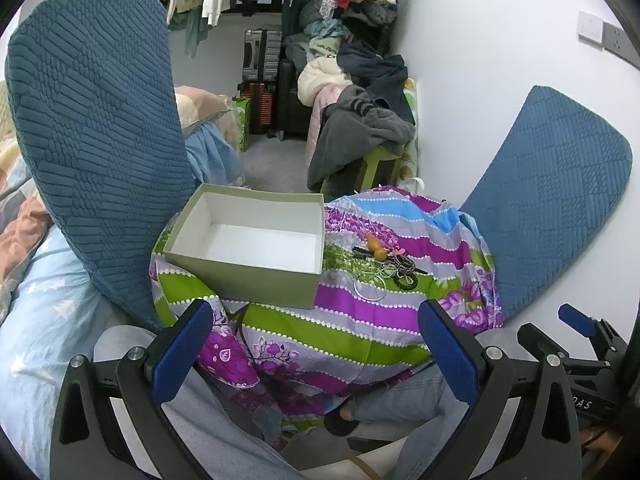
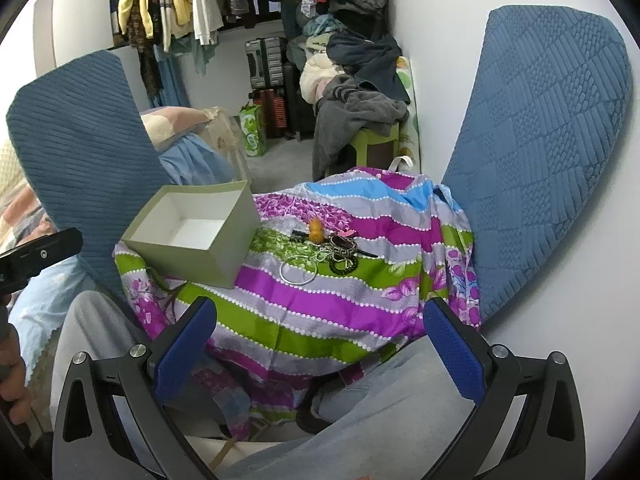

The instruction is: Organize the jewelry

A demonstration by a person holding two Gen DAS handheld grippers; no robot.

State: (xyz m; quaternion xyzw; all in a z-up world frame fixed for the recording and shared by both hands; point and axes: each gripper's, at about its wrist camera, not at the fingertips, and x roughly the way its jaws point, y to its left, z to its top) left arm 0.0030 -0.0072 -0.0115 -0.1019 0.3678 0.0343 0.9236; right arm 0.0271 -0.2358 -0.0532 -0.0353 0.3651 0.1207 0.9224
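Two blue quilted cushions (image 1: 96,152) are standing left and right of a mound draped in a striped floral cloth (image 1: 320,320), the left one leaning near the bed, the right one (image 2: 540,152) against the white wall. On the cloth's left part an open grey-green box (image 1: 248,276) is sitting with its long axis running left to right, white inside and holding nothing that shows. Right of the box, a small pile of jewelry (image 2: 336,254) is lying well apart from both tools; a silver bangle (image 2: 298,271) is lying flat at its near edge, an orange gourd-shaped piece (image 2: 316,232) is pointing away at its far edge, and the dark tangled pieces between are hard to make out. The left gripper (image 1: 316,344) and right gripper (image 2: 320,344) are both hovering low over the person's lap, pointing forward at the mound, fingers spread wide and grasping nothing
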